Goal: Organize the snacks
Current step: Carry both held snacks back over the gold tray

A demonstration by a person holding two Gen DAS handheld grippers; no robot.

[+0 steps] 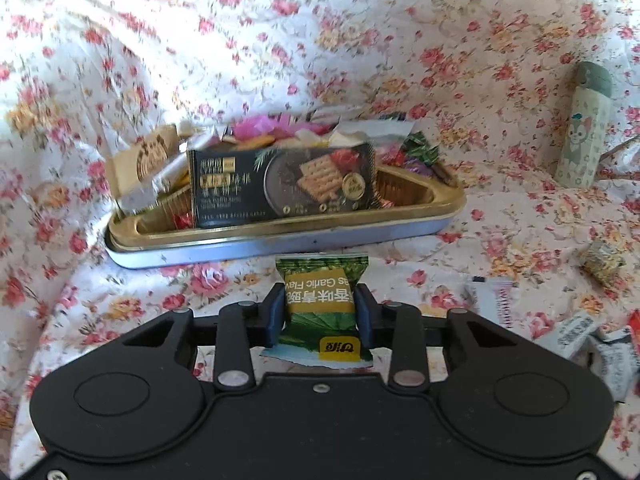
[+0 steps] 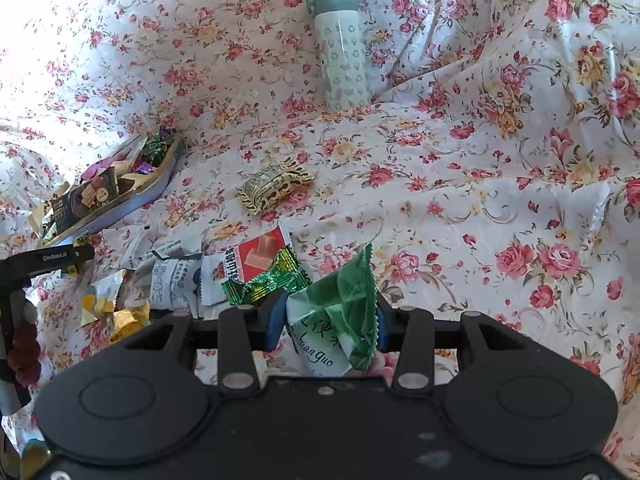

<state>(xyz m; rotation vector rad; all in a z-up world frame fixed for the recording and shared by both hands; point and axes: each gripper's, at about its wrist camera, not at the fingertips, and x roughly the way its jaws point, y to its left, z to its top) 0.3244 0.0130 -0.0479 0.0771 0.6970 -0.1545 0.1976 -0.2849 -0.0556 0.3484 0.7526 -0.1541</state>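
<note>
With the snack tin [image 1: 280, 246] as the landmark, the left gripper [image 1: 320, 312] sits just in front of its near rim, closed on a green garlic-flavour packet [image 1: 320, 308] that stands upright between the pads. The tin is already heaped: a black cracker box [image 1: 282, 184] leans along its near side, with loose candies piled behind it. The step looks like dropping this packet in. It would go best lifted clear of the near rim and over the box, then released toward the fuller back or the right end, where a little gold liner [image 1: 404, 188] shows bare.

Right of the tin lies a scatter of loose wrappers [image 2: 176, 280], a red-and-white packet [image 2: 256, 256] and a gold-patterned packet [image 2: 274, 188], then open flowered cloth [image 2: 480, 200]. A patterned bottle [image 2: 344, 48] stands well behind. The right gripper [image 2: 328, 320] is over this scatter, clamped on a green-and-white packet [image 2: 336, 320]; a small green candy [image 2: 268, 280] lies just beside its left finger. The cloth rises in folds around the tin, so the roomiest approach is from the front.
</note>
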